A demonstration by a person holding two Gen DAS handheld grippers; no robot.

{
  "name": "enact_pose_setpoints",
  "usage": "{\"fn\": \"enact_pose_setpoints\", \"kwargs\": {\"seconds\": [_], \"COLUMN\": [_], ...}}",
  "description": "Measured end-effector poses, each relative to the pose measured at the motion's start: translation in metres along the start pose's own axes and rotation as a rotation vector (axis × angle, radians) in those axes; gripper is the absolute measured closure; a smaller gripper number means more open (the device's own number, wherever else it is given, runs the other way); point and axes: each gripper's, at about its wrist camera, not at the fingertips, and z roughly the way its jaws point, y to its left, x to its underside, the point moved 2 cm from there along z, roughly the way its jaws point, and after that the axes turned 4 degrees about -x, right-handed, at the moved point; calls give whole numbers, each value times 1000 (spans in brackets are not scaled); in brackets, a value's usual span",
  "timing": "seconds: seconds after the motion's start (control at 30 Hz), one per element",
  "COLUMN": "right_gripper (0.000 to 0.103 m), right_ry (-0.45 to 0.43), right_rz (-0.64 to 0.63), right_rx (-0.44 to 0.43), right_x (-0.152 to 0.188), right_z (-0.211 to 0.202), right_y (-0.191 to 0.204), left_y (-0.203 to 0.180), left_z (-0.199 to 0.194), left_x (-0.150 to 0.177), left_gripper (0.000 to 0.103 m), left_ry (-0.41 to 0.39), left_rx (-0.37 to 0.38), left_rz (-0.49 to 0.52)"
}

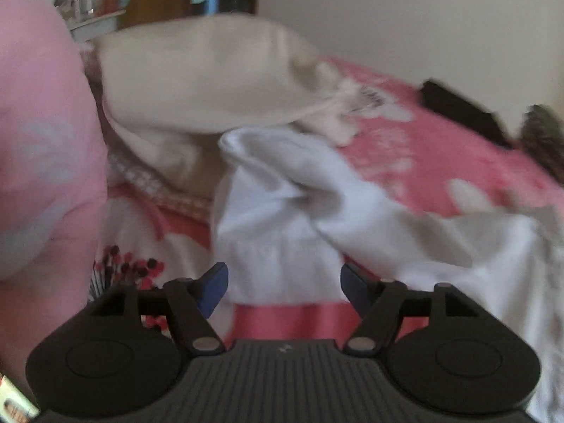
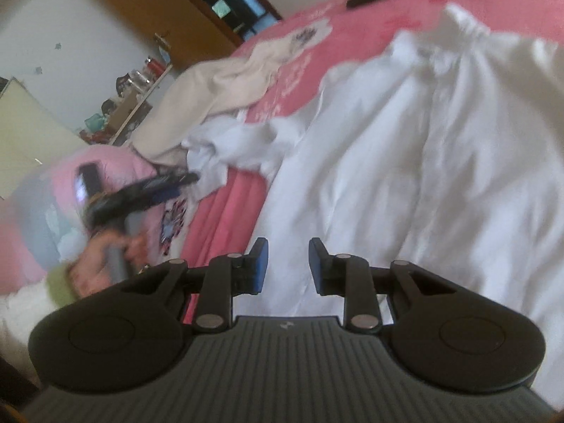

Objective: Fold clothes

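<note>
A crumpled white garment point(image 1: 282, 218) lies on the pink bedspread point(image 1: 405, 148), just beyond my left gripper point(image 1: 283, 289). That gripper is open, its blue pads point(image 1: 215, 289) wide apart with nothing between them. A cream garment point(image 1: 204, 81) is heaped behind the white one. In the right wrist view the white garment point(image 2: 405, 158) spreads broadly across the bed. My right gripper point(image 2: 288, 268) hovers over its near edge, open by a narrow gap and pinching no cloth. A hand point(image 2: 116, 253) holds the blurred left gripper point(image 2: 183, 179) at the garment's far left corner.
A pink pillow-like mass point(image 1: 42, 141) fills the left side. A dark flat object point(image 1: 458, 109) lies at the far end of the bed. A brown door point(image 2: 158, 17) and a cluttered shelf point(image 2: 141, 84) stand beyond the bed.
</note>
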Motion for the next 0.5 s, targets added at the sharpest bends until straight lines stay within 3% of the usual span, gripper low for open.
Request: {"fn": "enact_pose_setpoints", "kwargs": {"seconds": [0.07,0.1,0.17,0.2,0.23,0.37,0.5], "right_gripper": [79,79,79,79,78,78,78], "right_ry": [22,30,34,34,32,24,21], "right_rz": [19,24,32,38,44,66,72], "right_rx": [-12,-15,-18,-21,-21,-19,-19], "right_x": [4,6,9,10,11,11,12], "right_z": [4,6,6,5,4,1,-2], "right_y": [0,0,1,0,-1,-5,-6], "left_y": [-3,-3,-3,-3,-4,-1,4], "left_z": [18,24,26,26,22,-12,-60], "left_x": [0,2,3,3,2,-13,-49], "left_gripper": [34,41,62,86,99,100,100], "left_ry": [33,50,39,28,6,-131,-277], "left_rx": [-71,-93,-92,-88,-100,-146,-188], "left_rz": [17,27,37,42,59,84,187]}}
